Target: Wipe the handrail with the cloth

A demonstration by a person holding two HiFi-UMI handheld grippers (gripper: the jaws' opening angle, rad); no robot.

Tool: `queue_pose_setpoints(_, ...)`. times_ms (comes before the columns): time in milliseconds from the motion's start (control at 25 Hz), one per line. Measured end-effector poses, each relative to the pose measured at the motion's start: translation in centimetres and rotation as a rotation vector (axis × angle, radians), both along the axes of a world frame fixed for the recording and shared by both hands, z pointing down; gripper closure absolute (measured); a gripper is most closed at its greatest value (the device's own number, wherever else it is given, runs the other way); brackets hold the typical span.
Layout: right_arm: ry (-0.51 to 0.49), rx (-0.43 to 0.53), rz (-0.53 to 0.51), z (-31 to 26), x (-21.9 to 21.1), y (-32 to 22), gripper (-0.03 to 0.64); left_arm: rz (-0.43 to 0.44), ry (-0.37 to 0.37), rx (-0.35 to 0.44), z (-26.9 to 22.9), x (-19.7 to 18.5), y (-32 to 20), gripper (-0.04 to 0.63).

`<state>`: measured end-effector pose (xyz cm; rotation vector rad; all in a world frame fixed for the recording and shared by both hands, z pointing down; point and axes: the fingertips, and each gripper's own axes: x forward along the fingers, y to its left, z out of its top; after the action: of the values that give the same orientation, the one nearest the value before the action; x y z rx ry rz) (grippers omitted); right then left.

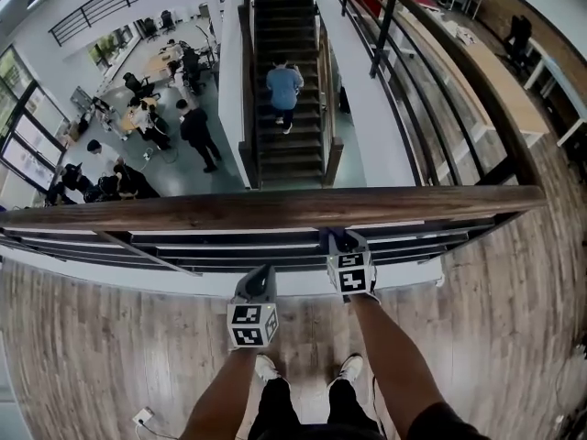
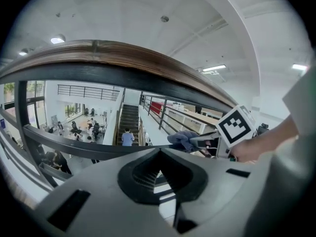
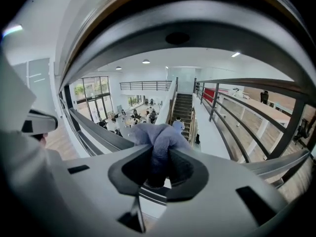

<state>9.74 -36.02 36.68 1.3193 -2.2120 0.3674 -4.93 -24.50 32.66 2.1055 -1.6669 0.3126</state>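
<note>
No lettering, number or sign can be read.

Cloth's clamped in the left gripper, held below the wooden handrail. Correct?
Wrong gripper. The cloth is clamped in the right gripper, not the left. The right gripper view shows it bunched between the jaws. The rest holds: it is held below the wooden handrail.

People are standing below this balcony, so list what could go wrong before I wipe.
The right gripper pinches the cloth by one bunched fold, close to the dark lower bars. If it slips, it could drop through towards the people below.
The cloth sits under the wooden handrail, so it might snag on a bar on the way up.
</note>
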Motion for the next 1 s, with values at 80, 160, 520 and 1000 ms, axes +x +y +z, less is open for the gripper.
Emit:
queue_pose_setpoints(80,0.001,-0.003,0.013,-0.1,2.0,-0.3,0.538,0.013,0.002,-0.006,0.0,1.7,-0.6,0.594)
queue_pose_setpoints(160,-0.003,-0.024,0.032,0.1,4.1,-0.7,0.538,0.023,0.007,-0.009,0.0,3.3,-1.0,0.594)
queue_pose_setpoints(520,0.045,-0.052,0.117,-0.2,16.6,-2.4,0.538,0.114,0.034,-0.016,0.3,14.1,-3.2,0.594)
queue_pose_setpoints(1000,0.111,-0.039,0.169,-0.9,32.1,-3.3,0.538,0.168,0.054,-0.017,-0.4,26.4,-3.8,0.594)
